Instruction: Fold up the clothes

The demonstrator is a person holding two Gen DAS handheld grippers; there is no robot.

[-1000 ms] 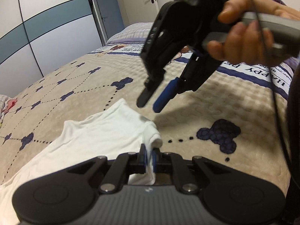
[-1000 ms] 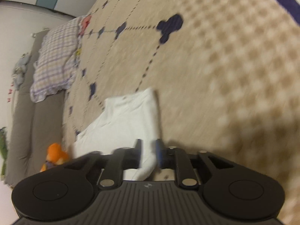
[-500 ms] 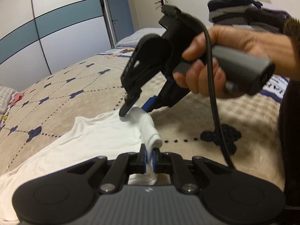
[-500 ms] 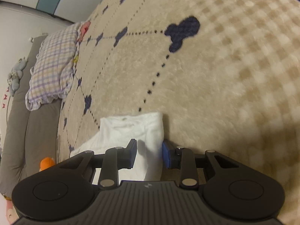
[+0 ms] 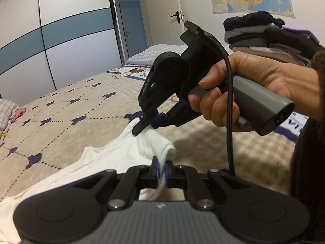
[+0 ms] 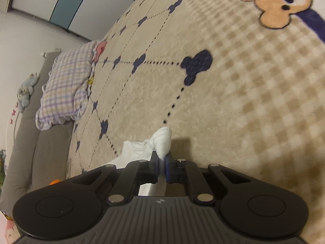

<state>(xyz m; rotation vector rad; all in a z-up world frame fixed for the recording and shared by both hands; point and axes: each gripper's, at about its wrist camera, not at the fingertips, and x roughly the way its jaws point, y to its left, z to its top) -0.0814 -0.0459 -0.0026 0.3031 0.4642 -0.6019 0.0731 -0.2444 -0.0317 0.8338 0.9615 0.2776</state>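
The right gripper, hovering spread above the bed a second ago, has dropped and is closing on the white T-shirt, cloth between its pads. The left gripper stays pinched on a nearby fold. Both apparently hold one edge, ready to lift. The shirt trails toward seven o'clock on the beige blanket; open bedding lies at twelve, folded clothes at two.

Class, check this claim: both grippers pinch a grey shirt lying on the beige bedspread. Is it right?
Not quite: the shirt is white, as the left wrist view shows. The left gripper and right gripper both pinch it on the bedspread.
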